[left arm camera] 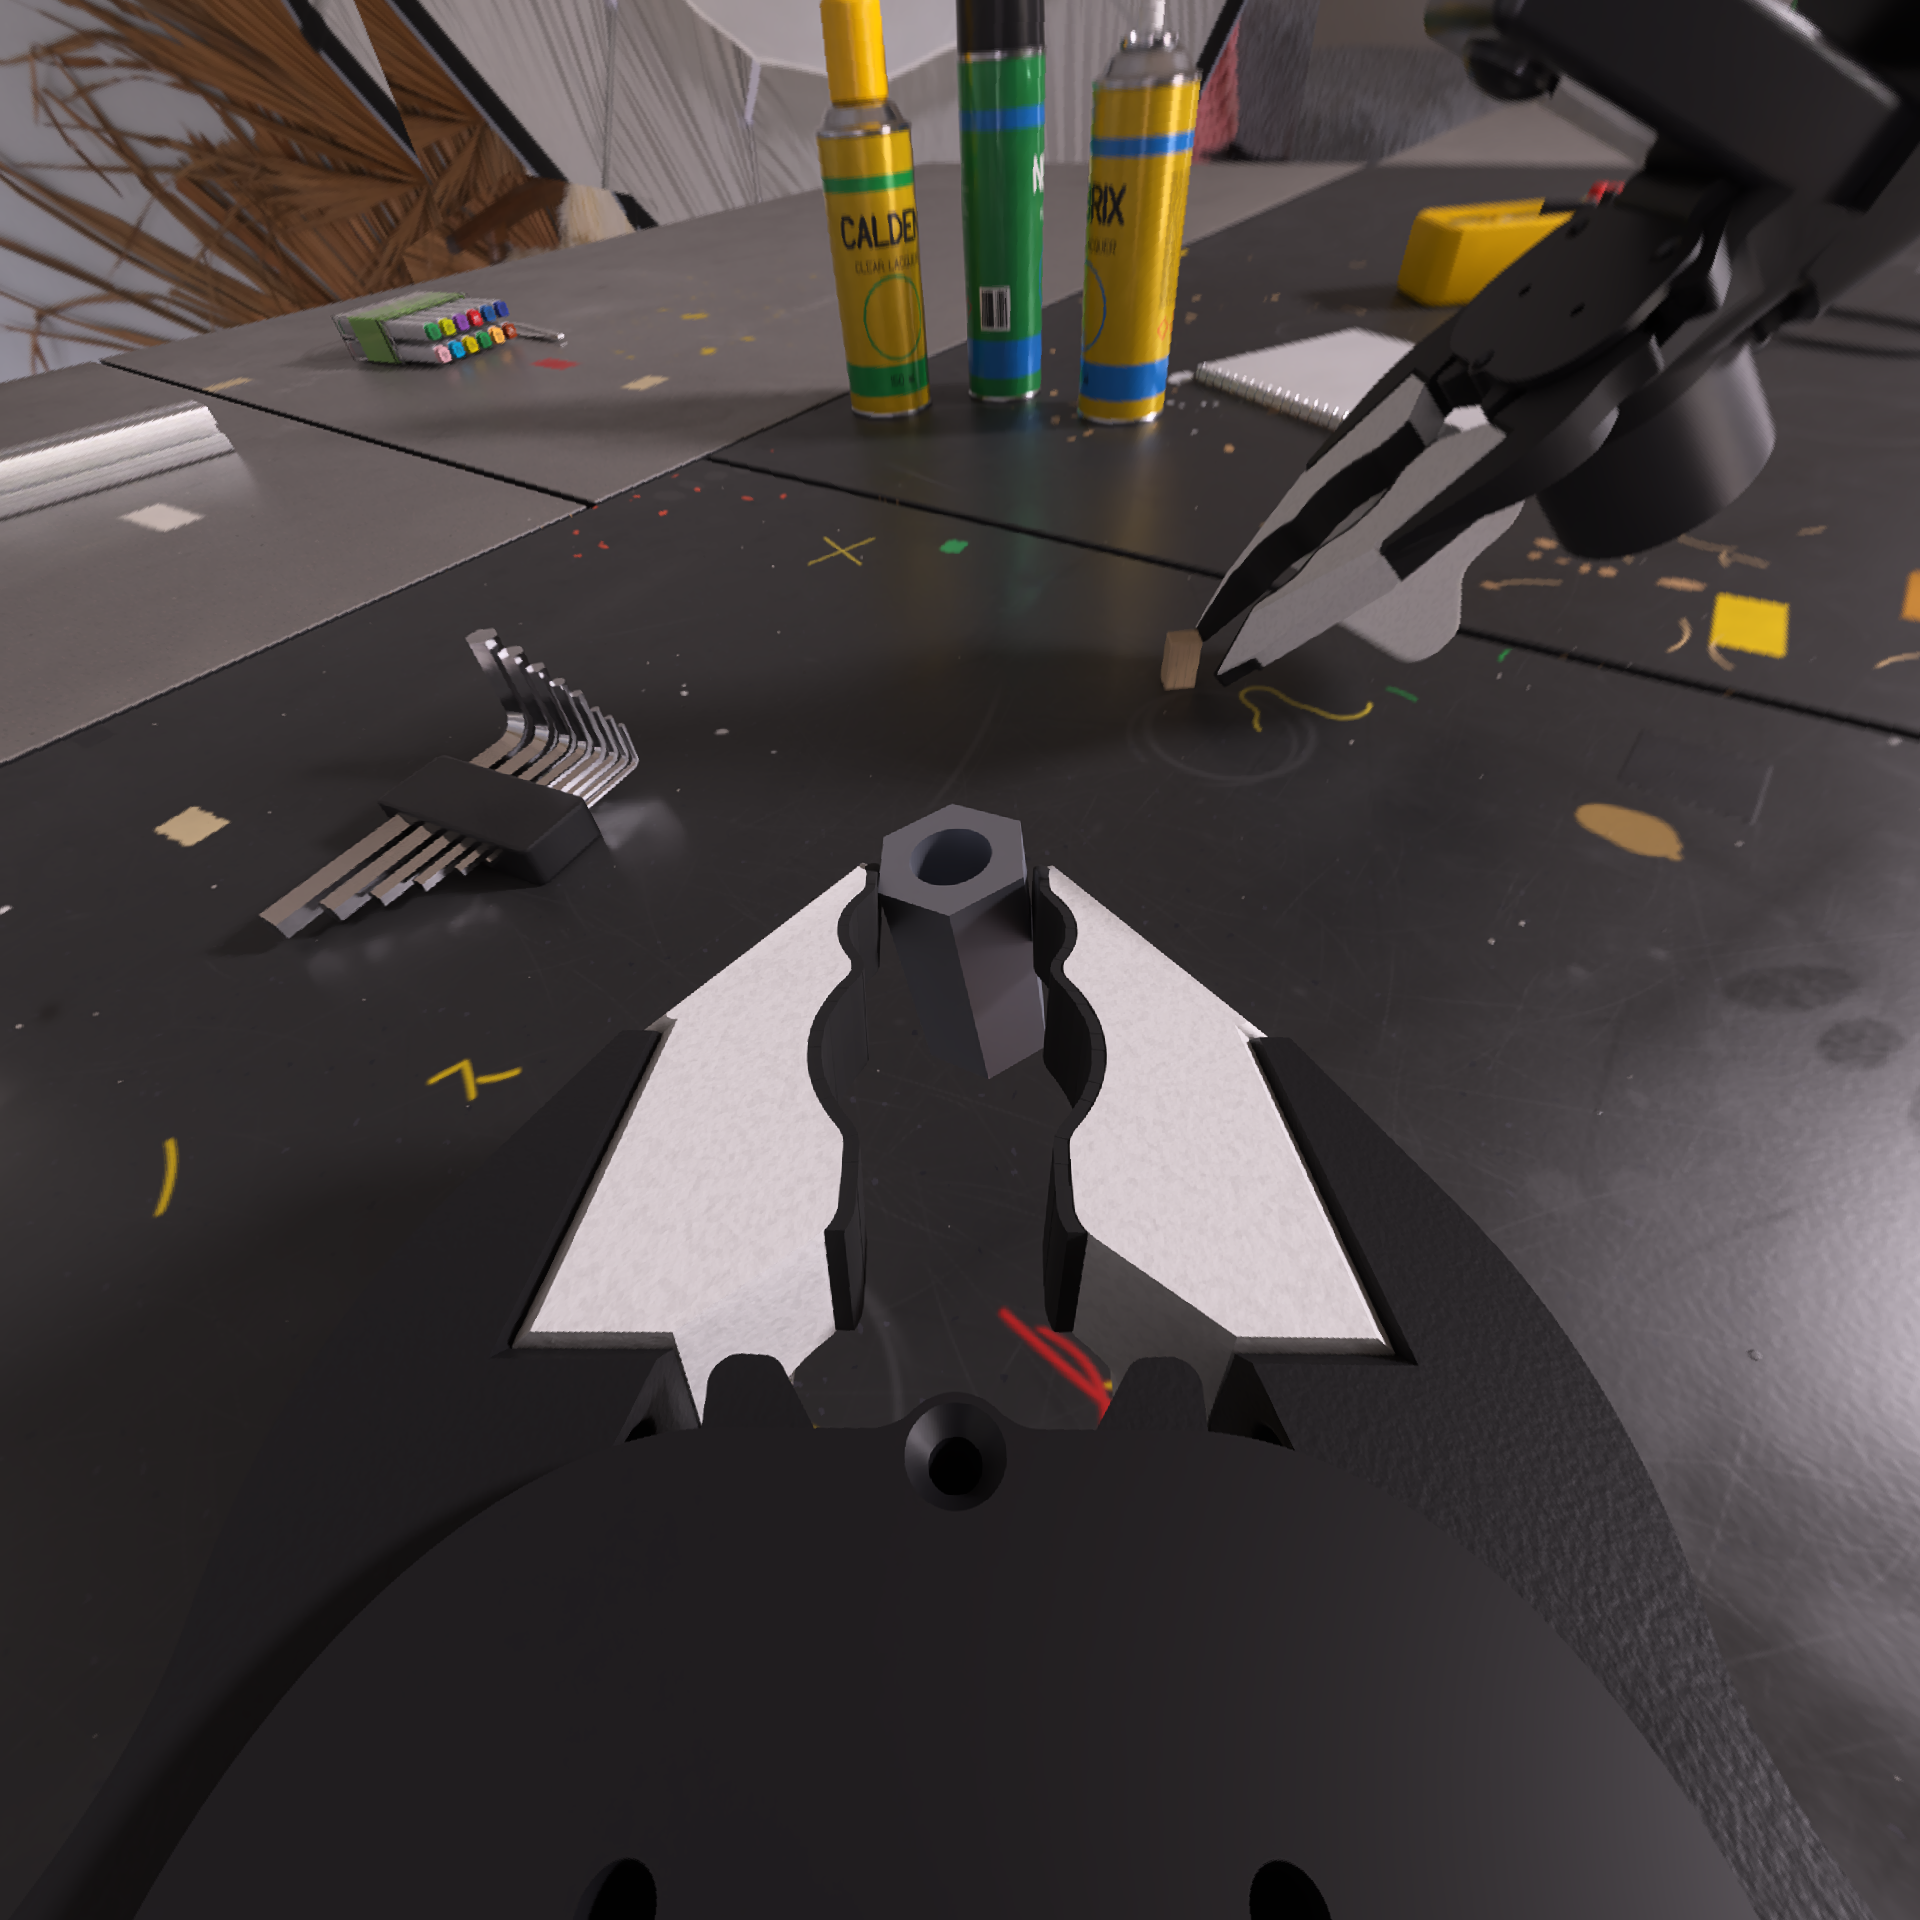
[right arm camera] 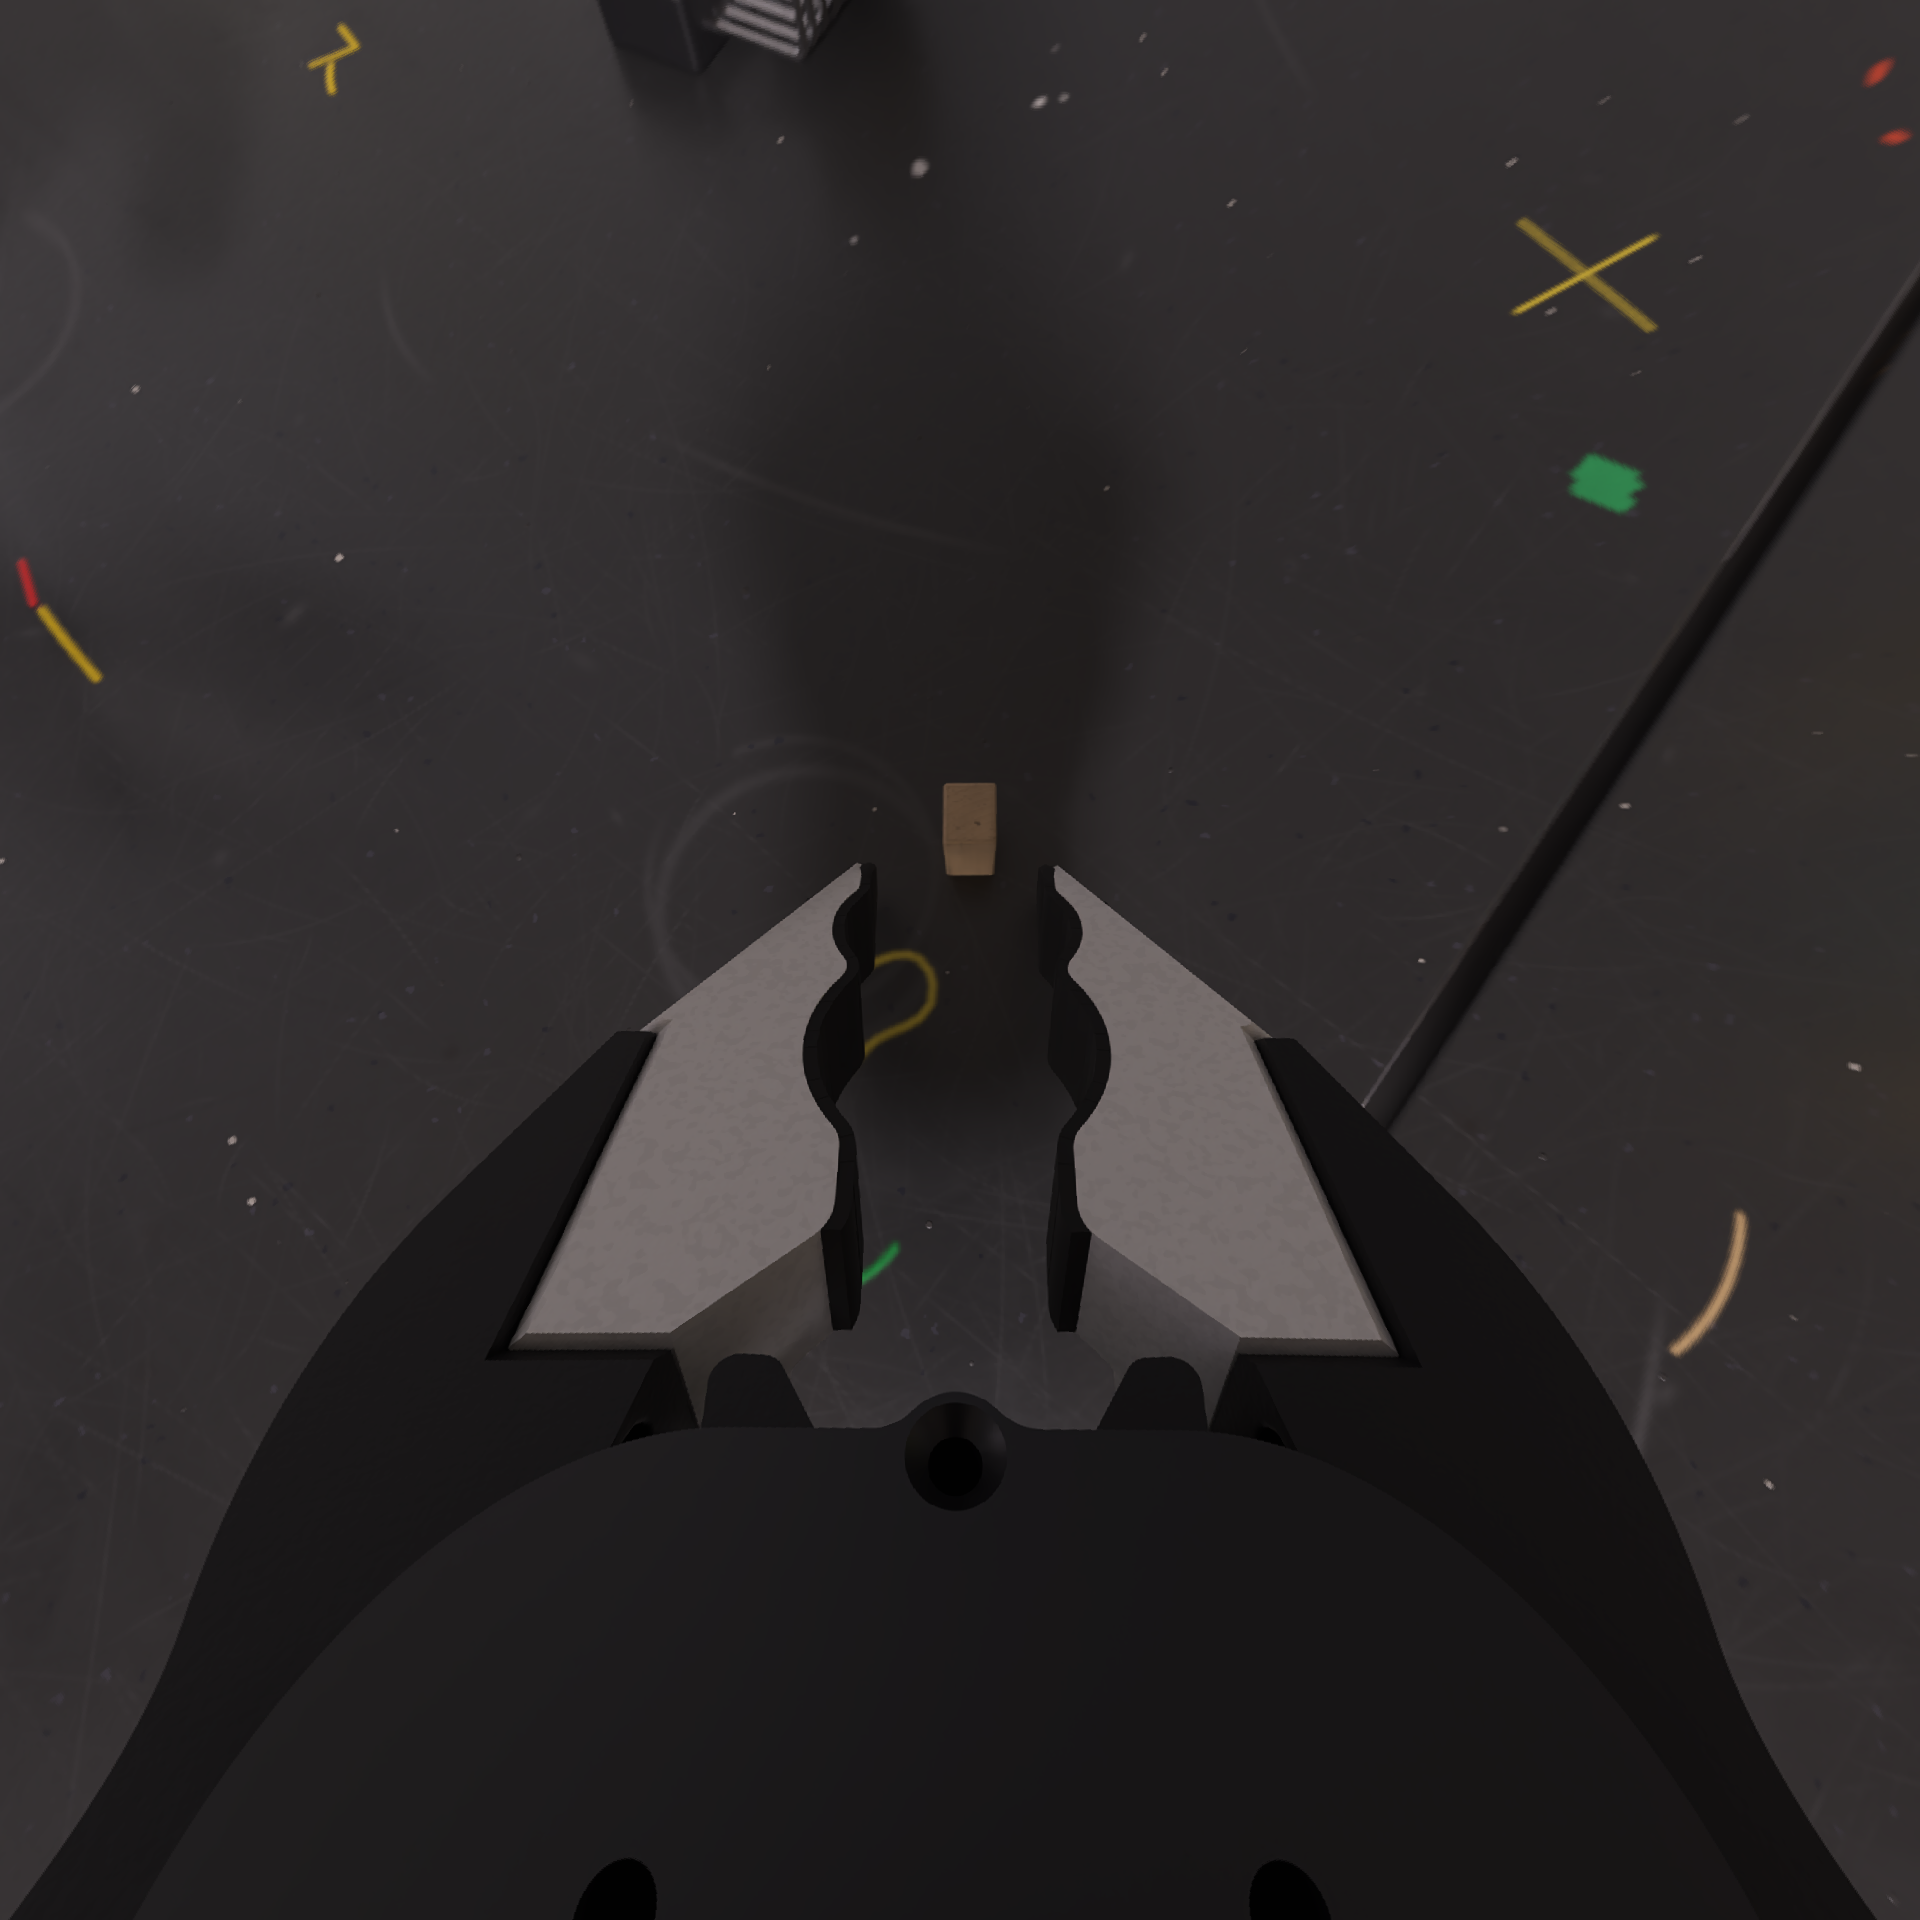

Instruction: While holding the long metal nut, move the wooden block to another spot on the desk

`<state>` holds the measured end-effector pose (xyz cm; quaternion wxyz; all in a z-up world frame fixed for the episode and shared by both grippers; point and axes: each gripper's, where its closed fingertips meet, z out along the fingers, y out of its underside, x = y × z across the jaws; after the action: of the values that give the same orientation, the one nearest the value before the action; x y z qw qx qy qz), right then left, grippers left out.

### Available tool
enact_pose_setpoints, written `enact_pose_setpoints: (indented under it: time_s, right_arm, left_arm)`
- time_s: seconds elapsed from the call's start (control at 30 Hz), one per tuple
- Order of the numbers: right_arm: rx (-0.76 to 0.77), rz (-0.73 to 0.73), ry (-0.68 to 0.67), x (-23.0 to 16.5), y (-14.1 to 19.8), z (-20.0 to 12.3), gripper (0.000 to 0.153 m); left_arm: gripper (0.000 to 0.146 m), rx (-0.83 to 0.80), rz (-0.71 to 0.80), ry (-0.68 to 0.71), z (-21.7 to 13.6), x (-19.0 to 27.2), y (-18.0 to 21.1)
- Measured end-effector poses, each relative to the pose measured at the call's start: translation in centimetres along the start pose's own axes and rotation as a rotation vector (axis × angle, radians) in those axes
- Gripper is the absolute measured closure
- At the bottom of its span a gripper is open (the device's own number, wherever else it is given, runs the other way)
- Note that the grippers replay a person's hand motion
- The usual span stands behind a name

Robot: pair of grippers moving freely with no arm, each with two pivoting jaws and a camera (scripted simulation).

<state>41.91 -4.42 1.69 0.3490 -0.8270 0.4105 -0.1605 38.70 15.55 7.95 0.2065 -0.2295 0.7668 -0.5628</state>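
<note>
My left gripper (left arm camera: 956, 883) is shut on the long metal nut (left arm camera: 961, 940), a grey hexagonal sleeve held tilted between the fingertips above the dark desk. The wooden block (right arm camera: 969, 828), small and pale, stands on the desk just beyond my right gripper (right arm camera: 956, 878), whose jaws are open with nothing between them. In the left wrist view the right gripper (left arm camera: 1231, 655) comes down from the upper right, its tips right beside the block (left arm camera: 1177, 660).
A set of hex keys (left arm camera: 488, 790) in a black holder lies at the left. Three spray cans (left arm camera: 997, 208) stand at the back, with a notepad (left arm camera: 1299, 374), a yellow box (left arm camera: 1465, 249) and a case of coloured bits (left arm camera: 436, 327).
</note>
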Motion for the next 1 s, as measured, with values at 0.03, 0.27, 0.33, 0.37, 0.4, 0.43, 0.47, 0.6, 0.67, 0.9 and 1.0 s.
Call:
enact_pose_setpoints:
  time_s: [0.03, 0.27, 0.33, 0.37, 0.4, 0.43, 0.47, 0.6, 0.67, 0.9, 1.0]
  right_arm:
    - [0.012, -0.001, 0.016, 0.2, -0.1, -0.2, 0.121]
    - [0.012, -0.036, 0.078, 0.7, 0.0, -0.2, 0.110]
    - [-0.010, -0.040, 0.078, 0.8, 0.3, 0.2, 0.111]
    - [-0.008, -0.040, 0.070, 0.7, 0.3, 0.3, 0.111]
    - [-0.008, -0.040, 0.062, 0.6, 0.3, 0.4, 0.113]
    - [-0.017, -0.043, 0.056, 0.5, 0.4, 0.5, 0.115]
    - [-0.026, -0.050, 0.057, 0.5, 0.4, 0.6, 0.117]
    - [-0.024, -0.087, 0.073, 0.4, 0.5, 0.6, 0.126]
    - [-0.022, -0.090, 0.069, 0.3, 0.5, 0.6, 0.127]
    - [-0.001, -0.084, 0.027, -0.8, 0.4, -0.1, 0.132]
    - [0.001, -0.090, 0.044, -0.9, 0.4, -0.5, 0.131]
  left_arm:
    - [0.117, 0.014, -0.015, 0.006, -0.1, -0.1, -0.2]
    - [0.117, 0.011, -0.014, 0.017, 0.1, -0.3, -0.1]
    - [0.117, 0.008, -0.011, 0.019, 0.2, -0.3, -0.1]
    - [0.117, 0.009, -0.013, 0.019, 0.2, -0.3, -0.1]
    - [0.117, 0.012, -0.016, 0.019, 0.2, -0.3, -0.1]
    - [0.117, 0.016, -0.018, 0.018, 0.1, -0.4, -0.2]
    - [0.117, 0.021, -0.019, 0.015, 0.1, -0.4, -0.2]
    - [0.117, 0.028, -0.019, 0.006, 0.0, -0.5, -0.3]
    - [0.117, 0.030, -0.016, 0.006, 0.0, -0.5, -0.3]
    - [0.117, 0.045, -0.011, 0.004, -0.2, -0.5, -0.5]
    - [0.117, 0.048, -0.006, 0.003, -0.2, -0.5, -0.5]
